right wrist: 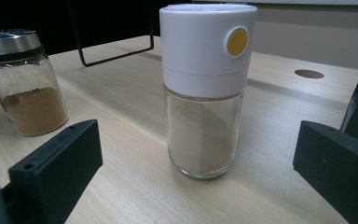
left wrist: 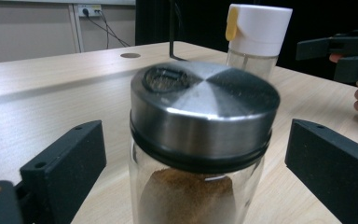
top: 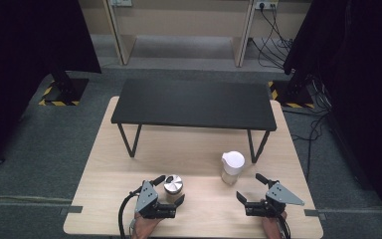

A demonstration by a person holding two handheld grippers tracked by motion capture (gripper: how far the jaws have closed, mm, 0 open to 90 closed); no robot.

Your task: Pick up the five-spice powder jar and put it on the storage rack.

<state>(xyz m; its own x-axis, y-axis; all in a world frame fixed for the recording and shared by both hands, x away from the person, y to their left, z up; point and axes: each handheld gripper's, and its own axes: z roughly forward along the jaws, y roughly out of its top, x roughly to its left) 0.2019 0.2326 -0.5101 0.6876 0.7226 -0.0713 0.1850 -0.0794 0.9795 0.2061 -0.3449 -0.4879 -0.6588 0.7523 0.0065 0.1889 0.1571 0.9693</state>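
The left gripper point(top: 170, 189) is spread around the spice jar point(left wrist: 200, 154), untouched; an off-centre squeeze could tip it. The right gripper point(top: 249, 187) is spread, short of the white-capped shaker point(right wrist: 205, 88).

Looked like a lab or test room, not a home. Grey carpet floor point(top: 40, 144), black curtains point(top: 25, 45) hung at both sides, their stand bases marked with yellow-black hazard tape point(top: 54, 102). Loose cables point(top: 273, 47) ran from a wall socket point(top: 264, 6) across the floor. Plain light-wood table point(top: 278, 149) with a cable hole point(left wrist: 130, 55), a small black bench point(top: 194, 104) set on it, beige partition panels point(top: 184, 20) behind.
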